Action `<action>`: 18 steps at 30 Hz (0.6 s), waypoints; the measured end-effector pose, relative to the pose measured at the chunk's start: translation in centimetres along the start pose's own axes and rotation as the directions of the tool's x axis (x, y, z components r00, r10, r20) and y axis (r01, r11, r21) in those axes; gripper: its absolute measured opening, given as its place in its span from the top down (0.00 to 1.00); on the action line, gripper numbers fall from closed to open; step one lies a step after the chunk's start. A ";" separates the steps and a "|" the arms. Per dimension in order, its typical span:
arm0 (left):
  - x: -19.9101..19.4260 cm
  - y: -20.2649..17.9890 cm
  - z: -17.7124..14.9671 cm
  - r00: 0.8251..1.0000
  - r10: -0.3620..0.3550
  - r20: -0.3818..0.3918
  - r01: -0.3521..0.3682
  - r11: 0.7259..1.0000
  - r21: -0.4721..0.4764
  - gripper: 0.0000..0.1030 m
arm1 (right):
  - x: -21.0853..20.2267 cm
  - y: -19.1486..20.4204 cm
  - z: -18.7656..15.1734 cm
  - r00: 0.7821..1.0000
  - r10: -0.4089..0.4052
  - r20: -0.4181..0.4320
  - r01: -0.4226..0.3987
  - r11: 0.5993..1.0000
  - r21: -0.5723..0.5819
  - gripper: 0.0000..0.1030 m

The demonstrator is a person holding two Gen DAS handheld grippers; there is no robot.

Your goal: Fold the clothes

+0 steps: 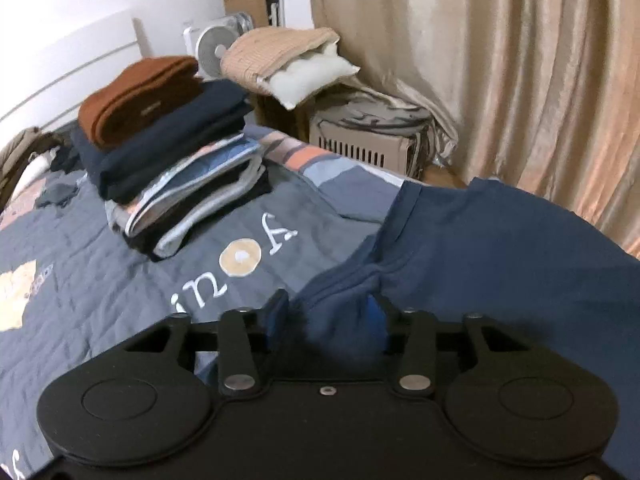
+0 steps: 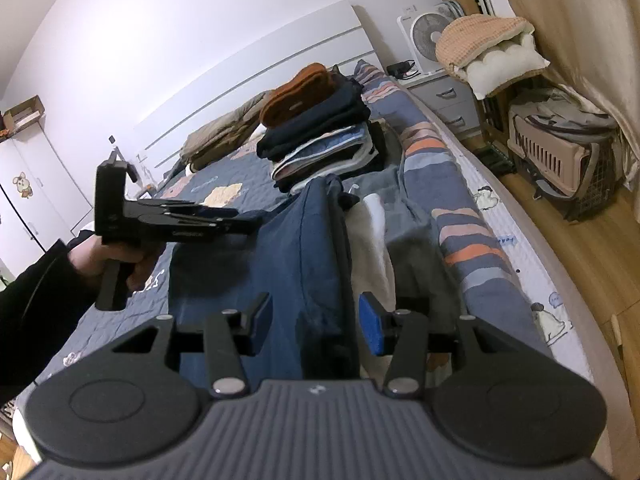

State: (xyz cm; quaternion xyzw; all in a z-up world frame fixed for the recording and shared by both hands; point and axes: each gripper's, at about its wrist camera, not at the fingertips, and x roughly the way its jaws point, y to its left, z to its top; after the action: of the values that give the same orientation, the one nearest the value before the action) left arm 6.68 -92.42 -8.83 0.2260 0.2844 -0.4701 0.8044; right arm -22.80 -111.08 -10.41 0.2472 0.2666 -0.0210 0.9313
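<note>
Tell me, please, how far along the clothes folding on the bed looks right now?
Partly done. A stack of folded clothes already sits on the bed, topped by a brown knit. In hand: the left claw has bunched navy shirt fabric between its pads, while the right claw stands open over it. Left: finishing that shirt, plus grey and white garments lying loose beside it.

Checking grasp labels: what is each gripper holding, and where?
Left gripper: bunched edge of the navy shirt. Right gripper: open around the shirt's fold, not gripping.

The left gripper (image 1: 330, 312) angles downward, fingers pinched on blue cloth; the right gripper (image 2: 316, 320) angles downward, fingers apart.
</note>
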 end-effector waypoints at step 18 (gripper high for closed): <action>-2.7 1.3 0.3 0.992 -0.010 0.128 0.035 0.980 -0.196 0.63 | -1.0 -0.1 0.7 0.999 0.026 0.040 -0.027 0.999 0.021 0.55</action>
State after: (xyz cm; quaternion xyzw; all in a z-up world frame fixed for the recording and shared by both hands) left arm 6.87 -90.31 -6.66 0.1118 0.2808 -0.4619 0.8338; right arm -23.38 -111.61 -9.46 0.2603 0.2445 -0.0166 0.9339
